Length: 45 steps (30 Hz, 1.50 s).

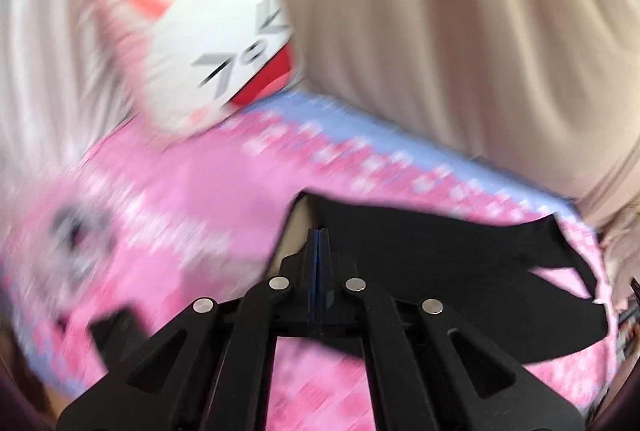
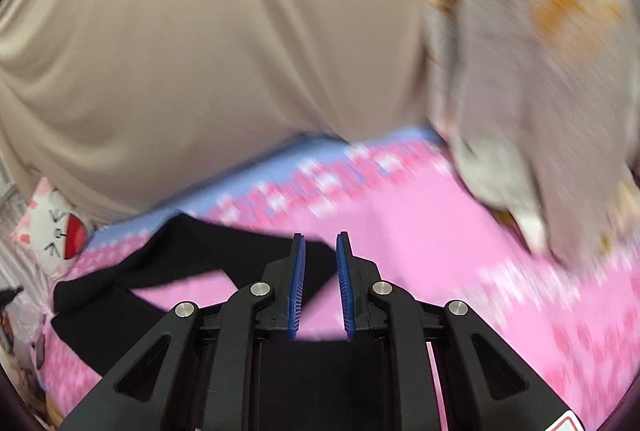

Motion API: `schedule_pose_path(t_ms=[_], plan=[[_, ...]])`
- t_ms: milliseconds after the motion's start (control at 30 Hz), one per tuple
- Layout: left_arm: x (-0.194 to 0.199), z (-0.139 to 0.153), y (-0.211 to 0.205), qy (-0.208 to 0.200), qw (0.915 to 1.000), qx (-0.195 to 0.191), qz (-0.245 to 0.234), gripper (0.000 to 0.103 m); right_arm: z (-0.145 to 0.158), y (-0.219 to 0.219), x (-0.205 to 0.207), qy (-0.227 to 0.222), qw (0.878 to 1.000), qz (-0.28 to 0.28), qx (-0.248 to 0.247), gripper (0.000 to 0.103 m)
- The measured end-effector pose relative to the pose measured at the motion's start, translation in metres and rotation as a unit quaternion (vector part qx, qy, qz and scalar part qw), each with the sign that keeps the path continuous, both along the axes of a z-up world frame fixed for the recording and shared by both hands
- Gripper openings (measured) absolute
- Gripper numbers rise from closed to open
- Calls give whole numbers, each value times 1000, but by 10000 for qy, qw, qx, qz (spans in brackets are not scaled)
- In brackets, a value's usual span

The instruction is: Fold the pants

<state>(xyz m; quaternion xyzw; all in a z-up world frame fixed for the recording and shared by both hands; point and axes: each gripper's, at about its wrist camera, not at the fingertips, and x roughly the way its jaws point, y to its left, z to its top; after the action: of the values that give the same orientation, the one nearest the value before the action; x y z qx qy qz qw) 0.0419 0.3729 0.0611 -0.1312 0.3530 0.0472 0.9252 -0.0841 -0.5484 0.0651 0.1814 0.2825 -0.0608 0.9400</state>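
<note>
We see the left gripper (image 1: 319, 243) w/ jaws fully closed, blue pads pressed together. Black pants (image 1: 420, 251) lie right around its tips; whether a fold of cloth is pinched between them we can't tell, the frame's too blurred. The right gripper (image 2: 320, 251) has its jaws a little apart, nothing between the blue pads (image 2: 343, 283); pink shows in the gap.

The pants are spread on the bed's pink blanket (image 2: 460, 251), toward its far edge w/ the blue border. In the right wrist view the pants (image 2: 160, 251) sit left of and under the jaws, dark cloth running below the tips. A cat-face pillow (image 1: 208, 51) rests at the bed's far left corner, beige curtain (image 1: 440, 31) behind.
</note>
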Motion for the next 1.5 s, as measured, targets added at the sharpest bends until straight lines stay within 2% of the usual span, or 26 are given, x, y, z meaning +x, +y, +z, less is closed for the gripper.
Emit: schedule_pose_path(t_ms=[67, 100, 133, 167, 200, 233, 267, 300, 533, 633, 667, 700, 733, 767, 800, 833, 900, 1000, 1067, 1100, 1200, 1300, 1367, 1400, 1500], plan=[[-7, -21, 1, 293, 9995, -128, 84, 0, -14, 0, -1, 138, 9997, -6, 195, 21], [-6, -29, -5, 328, 9992, -242, 29, 0, -20, 1, 1, 196, 9993, -17, 312, 27], [-4, -34, -10, 322, 9988, -367, -13, 1, -25, 5, 2, 220, 9989, 26, 410, 33], [-1, -42, -19, 325, 9978, -573, -56, 3, -30, 10, 6, 217, 9986, 71, 472, 49], [4, -49, -29, 319, 9962, -802, -152, 14, -34, 18, 11, 196, 9982, 142, 554, 62], [9, -57, -36, 319, 9945, -983, -187, 39, -37, 25, 16, 183, 9972, 261, 670, 66], [17, -65, -44, 378, 9922, -1172, -211, 57, -39, 31, 23, 192, 9960, 357, 795, 68], [24, -74, -52, 443, 9897, -1353, -176, 81, -44, 37, 33, 251, 9940, 461, 961, 69], [46, -101, -75, 599, 9751, -2131, -85, 81, -65, 48, 88, 742, 9868, 419, 1376, 69], [56, -115, -75, 760, 9650, -2512, -9, 81, -77, 56, 104, 848, 9858, 479, 1371, 67], [62, -121, -76, 827, 9615, -2620, 32, 81, -78, 59, 106, 835, 9864, 493, 1325, 55], [67, -124, -76, 841, 9594, -2692, 32, 79, -78, 63, 110, 861, 9868, 516, 1274, 37], [73, -129, -76, 856, 9569, -2776, 36, 64, -78, 66, 113, 880, 9869, 514, 1254, 28], [79, -131, -76, 865, 9561, -2798, 25, 51, -76, 69, 114, 826, 9879, 492, 1220, 14], [83, -131, -75, 885, 9572, -2754, 53, 24, -72, 72, 113, 737, 9897, 465, 1133, 11], [88, -129, -74, 843, 9594, -2692, 44, 9, -66, 75, 113, 665, 9918, 429, 1002, 10], [96, -119, -71, 718, 9623, -2623, -31, 7, -48, 78, 109, 427, 9948, 420, 824, 7], [93, -85, -70, 398, 9753, -2168, -156, 7, -4, 79, 93, 35, 9975, 397, 591, 6], [76, -48, -64, 16, 9819, -1876, -260, 6, 23, 77, 76, -181, 9978, 401, 505, 6], [62, -32, -59, -141, 9842, -1747, -261, 0, 38, 75, 62, -304, 9979, 391, 418, 6], [23, -2, -40, -403, 9913, -1250, -64, 0, 61, 67, 24, -388, 9984, 318, 248, 6], [-8, -5, -20, -150, 9947, -1008, 163, 0, 45, 59, -2, -9, 9999, 119, 9, 6], [-14, -30, -15, 294, 9949, -924, 286, 0, 17, 49, -10, 392, 9992, -82, 22, 6], [-15, -44, -14, 466, 9935, -1005, 271, 0, -5, 44, -10, 655, 9977, -172, 57, 6], [-3, -90, -28, 811, 9816, -1730, 1, 0, -41, 40, -12, 863, 9956, -246, 255, 6]])
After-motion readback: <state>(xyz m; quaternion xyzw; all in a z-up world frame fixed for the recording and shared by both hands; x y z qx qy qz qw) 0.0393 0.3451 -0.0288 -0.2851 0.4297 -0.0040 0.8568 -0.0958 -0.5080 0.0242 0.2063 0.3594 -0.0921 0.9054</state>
